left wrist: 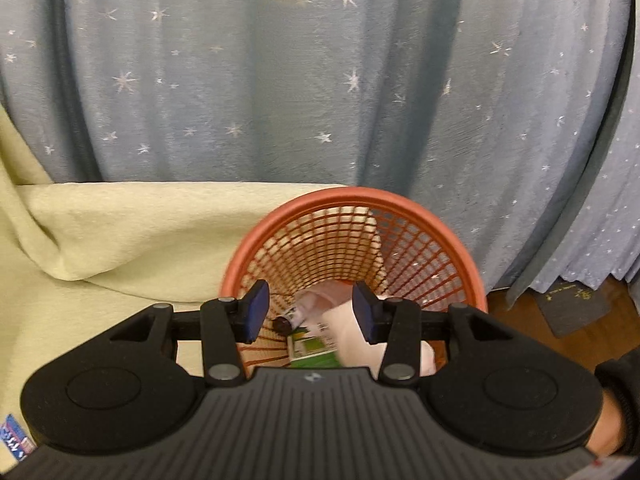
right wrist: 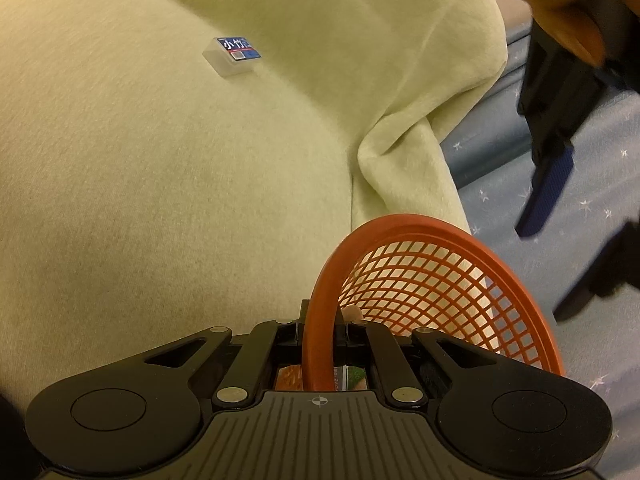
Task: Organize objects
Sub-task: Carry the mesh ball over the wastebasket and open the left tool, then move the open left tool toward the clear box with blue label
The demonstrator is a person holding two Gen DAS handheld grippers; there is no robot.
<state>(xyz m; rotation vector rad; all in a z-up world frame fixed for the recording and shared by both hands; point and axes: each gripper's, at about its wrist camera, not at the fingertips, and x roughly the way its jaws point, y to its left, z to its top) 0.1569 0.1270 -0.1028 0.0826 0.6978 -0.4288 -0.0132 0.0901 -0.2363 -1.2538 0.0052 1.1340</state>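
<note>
An orange mesh basket point(left wrist: 352, 200) sits at the edge of a pale yellow-green cloth. Inside it lie a white bottle point(left wrist: 348, 332), a small tube with a dark cap point(left wrist: 290, 318) and a green-printed packet point(left wrist: 312, 350). My left gripper point(left wrist: 310, 312) is open and empty, hovering over the basket's mouth. My right gripper point(right wrist: 320, 334) is shut on the basket's rim point(right wrist: 316, 320). The left gripper's fingers point(right wrist: 548, 188) show at the right of the right wrist view. A small clear box with a blue label point(right wrist: 233, 54) lies on the cloth beyond the basket.
A blue-grey curtain with white stars point(left wrist: 320, 72) hangs behind the basket. The cloth point(right wrist: 160, 180) has a raised fold point(right wrist: 384, 152) near the basket. Dark wooden floor point(left wrist: 560, 320) shows at the lower right of the left wrist view.
</note>
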